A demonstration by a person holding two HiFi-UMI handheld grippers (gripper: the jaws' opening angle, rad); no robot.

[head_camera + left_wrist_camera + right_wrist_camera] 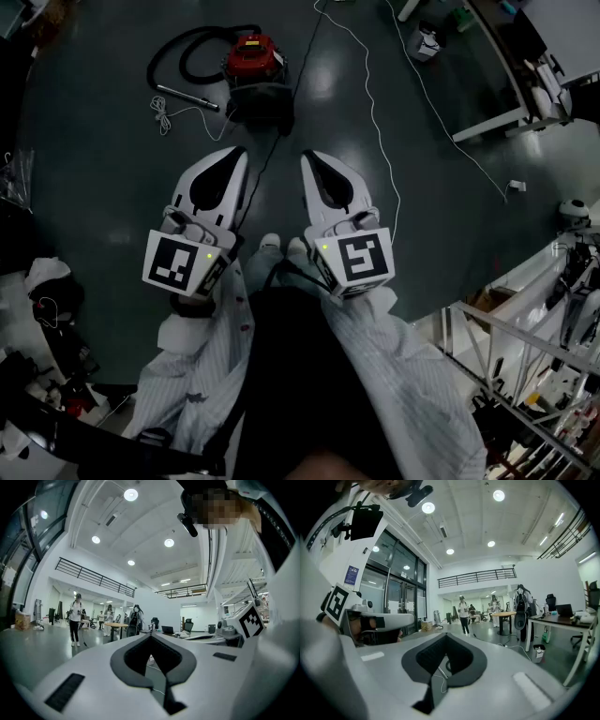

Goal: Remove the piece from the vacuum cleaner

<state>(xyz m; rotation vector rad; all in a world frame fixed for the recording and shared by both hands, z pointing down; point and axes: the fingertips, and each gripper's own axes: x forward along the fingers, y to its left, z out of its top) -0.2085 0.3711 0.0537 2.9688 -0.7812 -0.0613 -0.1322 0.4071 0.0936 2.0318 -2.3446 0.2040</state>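
Vacuum cleaner (pixel 255 67) on floor (pixel 103 159), well ahead, untouched; piece not yet removed. Approach pending. Jaws closed, empty: left hand-held gripper (pixel 235 155), right hand-held gripper (pixel 309 157).

Head view: I see a dark glossy floor (pixel 84 187) with a thin white cable (pixel 374 112) running far to near, right of centre. Far right is a white table frame (pixel 497 122), with a small white object (pixel 517 186) on the floor near it. Near right: a metal rack (pixel 525 342) with clutter.

Left gripper view: a person in a white top (pixel 75 620) stands far left, a round table (pixel 115 625) just right of them, a balcony railing (pixel 93 577) above.

Right gripper view: glass doors (pixel 396 604) at left, a desk (pixel 562 619) at right, a small bin (pixel 539 652) on the floor beside it.
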